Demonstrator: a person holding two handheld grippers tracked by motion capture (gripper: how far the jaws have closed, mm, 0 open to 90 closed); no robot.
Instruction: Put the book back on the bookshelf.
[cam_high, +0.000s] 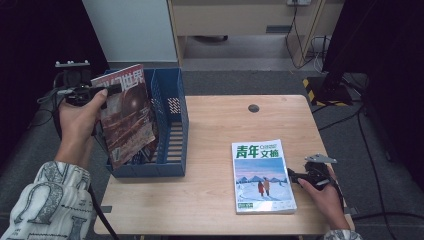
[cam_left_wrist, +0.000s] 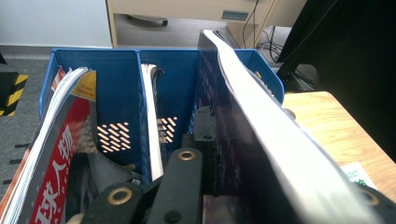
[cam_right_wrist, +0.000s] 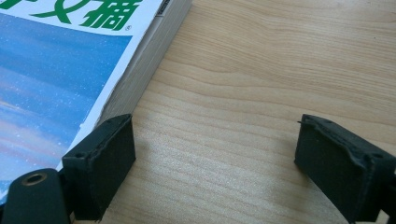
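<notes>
Magazine (cam_high: 127, 117) with a dark reddish cover hangs tilted over the near left part of the blue file rack (cam_high: 172, 120), pinched at its upper edge by the left gripper (cam_high: 102, 91), whose jaws press together on it while the left hand (cam_high: 80, 117) wraps the handle. In the left gripper view that same magazine (cam_left_wrist: 261, 140) runs edge-on up the right of the picture, its pale page edges curving away, with the rack's (cam_left_wrist: 116, 88) dividers behind; a red-covered magazine (cam_left_wrist: 56, 154) leans in the leftmost compartment and a thin one (cam_left_wrist: 152, 121) stands against the next divider. A second magazine, the blue one (cam_high: 262, 176) with green characters and a snowy scene, lies flat on the wooden tabletop (cam_high: 215, 130) toward the near right. The right gripper (cam_high: 296, 176) rests low just beside its right edge, held by the right hand (cam_high: 320, 192). In the right gripper view the jaws stand spread wide over bare wood, the left one touching or nearly touching the blue magazine's page edges (cam_right_wrist: 135, 79).
</notes>
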